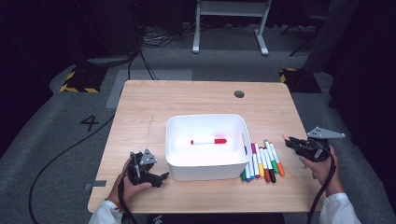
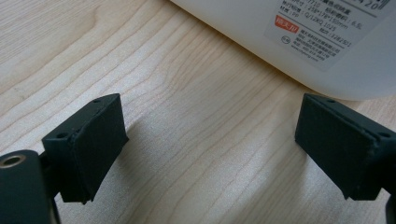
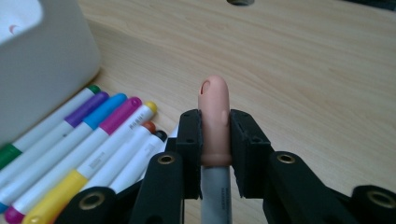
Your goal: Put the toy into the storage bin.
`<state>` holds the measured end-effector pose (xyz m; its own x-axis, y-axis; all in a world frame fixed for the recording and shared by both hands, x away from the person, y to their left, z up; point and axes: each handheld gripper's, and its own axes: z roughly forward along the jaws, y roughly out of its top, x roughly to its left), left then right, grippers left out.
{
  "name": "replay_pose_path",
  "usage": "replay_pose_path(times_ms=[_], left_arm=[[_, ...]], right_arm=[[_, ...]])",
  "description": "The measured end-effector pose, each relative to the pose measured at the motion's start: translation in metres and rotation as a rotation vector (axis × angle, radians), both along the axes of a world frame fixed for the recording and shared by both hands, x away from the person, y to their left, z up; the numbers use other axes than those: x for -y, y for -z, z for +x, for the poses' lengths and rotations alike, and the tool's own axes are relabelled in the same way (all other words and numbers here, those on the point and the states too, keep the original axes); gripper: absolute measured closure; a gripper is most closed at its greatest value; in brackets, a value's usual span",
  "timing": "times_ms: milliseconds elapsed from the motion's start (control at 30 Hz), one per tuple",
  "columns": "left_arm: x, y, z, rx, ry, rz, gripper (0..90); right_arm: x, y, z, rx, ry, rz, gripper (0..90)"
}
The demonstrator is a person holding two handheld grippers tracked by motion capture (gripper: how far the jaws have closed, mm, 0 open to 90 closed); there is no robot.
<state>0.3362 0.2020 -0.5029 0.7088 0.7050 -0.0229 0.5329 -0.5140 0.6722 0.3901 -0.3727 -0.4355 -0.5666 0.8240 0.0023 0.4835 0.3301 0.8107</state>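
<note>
A white tub (image 1: 206, 165) sits mid-table with a red-capped marker (image 1: 208, 141) lying inside. Beside its right wall lies a row of several coloured markers (image 1: 262, 162), seen close up as the marker row (image 3: 84, 140) in the right gripper view. My right gripper (image 1: 288, 141) hovers just right of that row, shut on a peach-capped marker (image 3: 214, 121) whose cap pokes out past the jaws. My left gripper (image 1: 162, 178) rests on the wood at the tub's front-left corner, open, with bare table between its pads (image 2: 91, 140); the tub wall (image 2: 327, 42) with a label is just ahead.
A round grey grommet (image 1: 239, 94) sits near the table's far edge. Bare wood stretches behind and to the left of the tub. Beyond the table are floor cables, yellow-black floor markers and a white frame's legs.
</note>
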Motion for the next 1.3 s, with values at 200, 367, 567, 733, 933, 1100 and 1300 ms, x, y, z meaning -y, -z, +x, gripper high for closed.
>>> replay_pose_path(times_ms=[200, 367, 567, 733, 933, 1100, 1300], left_arm=[[0.0, 0.0, 0.0, 0.0, 0.0, 0.0, 9.0], [0.0, 0.0, 0.0, 0.0, 0.0, 0.001, 9.0], [0.0, 0.0, 0.0, 0.0, 0.0, 0.0, 9.0], [0.0, 0.0, 0.0, 0.0, 0.001, 0.001, 9.0], [0.0, 0.0, 0.0, 0.0, 0.0, 0.0, 9.0], [0.0, 0.0, 0.0, 0.0, 0.0, 0.0, 9.0], [0.0, 0.0, 0.0, 0.0, 0.0, 0.0, 9.0]], right_arm=[[-0.016, -0.031, -0.008, 0.067, -0.063, 0.007, 75.1], [-0.033, -0.056, -0.011, 0.098, -0.128, 0.007, 75.1], [-0.054, -0.084, -0.013, 0.131, -0.187, -0.002, 75.1], [-0.078, -0.101, -0.011, 0.146, -0.248, -0.033, 75.0], [-0.107, -0.118, -0.009, 0.157, -0.308, -0.032, 75.1], [-0.129, -0.129, -0.007, 0.162, -0.355, -0.042, 75.0], [-0.156, -0.134, -0.005, 0.156, -0.413, -0.065, 75.0]])
